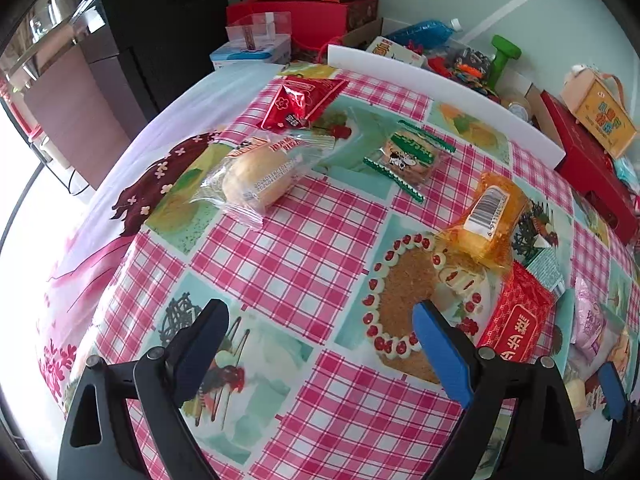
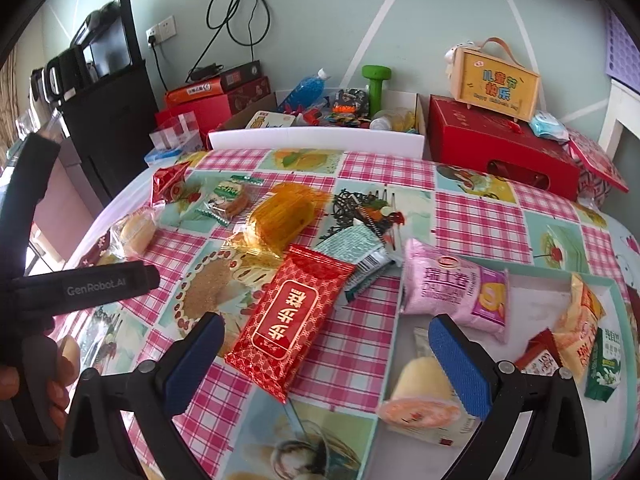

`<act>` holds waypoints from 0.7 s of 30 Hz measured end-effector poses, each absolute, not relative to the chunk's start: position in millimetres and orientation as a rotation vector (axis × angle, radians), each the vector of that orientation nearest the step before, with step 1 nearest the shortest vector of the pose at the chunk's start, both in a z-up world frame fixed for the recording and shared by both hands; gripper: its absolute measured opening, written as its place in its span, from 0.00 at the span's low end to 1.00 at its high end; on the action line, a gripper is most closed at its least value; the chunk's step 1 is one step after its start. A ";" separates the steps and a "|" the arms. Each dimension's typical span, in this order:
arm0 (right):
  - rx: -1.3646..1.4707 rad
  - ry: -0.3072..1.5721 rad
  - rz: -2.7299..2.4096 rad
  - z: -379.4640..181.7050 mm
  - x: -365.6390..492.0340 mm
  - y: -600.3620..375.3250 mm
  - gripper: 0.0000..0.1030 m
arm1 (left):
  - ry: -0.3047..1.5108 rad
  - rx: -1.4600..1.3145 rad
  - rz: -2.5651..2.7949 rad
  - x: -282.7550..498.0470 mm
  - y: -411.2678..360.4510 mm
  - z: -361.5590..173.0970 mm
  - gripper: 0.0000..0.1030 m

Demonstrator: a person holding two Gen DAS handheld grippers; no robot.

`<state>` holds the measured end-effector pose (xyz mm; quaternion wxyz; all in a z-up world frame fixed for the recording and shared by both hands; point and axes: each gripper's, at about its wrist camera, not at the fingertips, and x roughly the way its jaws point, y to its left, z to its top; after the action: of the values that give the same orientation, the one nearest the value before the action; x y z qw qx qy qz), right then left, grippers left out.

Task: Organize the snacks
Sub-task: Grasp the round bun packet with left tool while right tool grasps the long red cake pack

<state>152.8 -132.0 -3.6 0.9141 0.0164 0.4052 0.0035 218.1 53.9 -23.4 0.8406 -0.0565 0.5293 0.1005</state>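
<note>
Between the spread jaws of our right gripper (image 2: 324,364) lies a red packet (image 2: 290,322), flat on the checked desk (image 2: 480,216); the gripper is open and holds nothing. Just to its right we see a shallow tray (image 2: 520,276) that already carries a pink packet (image 2: 452,288), a cup-shaped snack (image 2: 420,392), an orange bag (image 2: 580,320) and a green carton (image 2: 604,364). We judge the sorting to be partly done.

Our left gripper (image 1: 320,344) is likewise open and empty, poised above the desk and tilted down toward it, well apart from any snack. Further out, still loose on the cloth, we find an orange-wrapped cake (image 1: 492,216), a green-edged biscuit pack (image 1: 408,156), a wrapped bun (image 1: 256,176) and a small red bag (image 1: 300,100). These, with the red packet and a pale green wrapper (image 2: 360,252) beside it, remain to be gathered.

Both grippers point forward across the desk at a downward slant.
</note>
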 end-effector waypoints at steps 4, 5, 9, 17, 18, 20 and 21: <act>0.027 0.863 -0.014 -10.6 161.9 -123.8 1.00 | 1.136 -0.098 0.213 225.2 53.3 -30.2 0.91; 0.026 0.872 -0.017 -12.4 164.5 -121.7 1.00 | 1.139 -0.099 0.214 226.7 54.1 -31.4 0.91; -0.002 0.888 -0.019 -16.3 174.1 -109.5 0.98 | 1.148 -0.092 0.207 232.3 55.6 -35.3 0.91; 0.002 0.952 -0.015 -37.6 190.7 -93.8 0.86 | 1.143 -0.059 0.212 241.5 64.7 -34.0 0.91; 0.008 0.962 -0.016 -40.9 192.3 -93.4 0.85 | 1.141 -0.055 0.211 243.4 66.7 -32.0 0.91; 0.013 0.982 -0.017 -48.1 195.2 -92.7 0.84 | 1.130 -0.035 0.196 250.2 70.9 -25.3 0.91; 0.014 0.991 -0.018 -50.7 196.3 -92.3 0.82 | 1.111 -0.017 0.185 253.2 72.8 -19.7 0.91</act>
<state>196.3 -92.3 -50.7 0.8798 0.0068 0.4753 -0.0084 253.2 72.8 -19.7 0.8455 -0.0081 0.5266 0.0878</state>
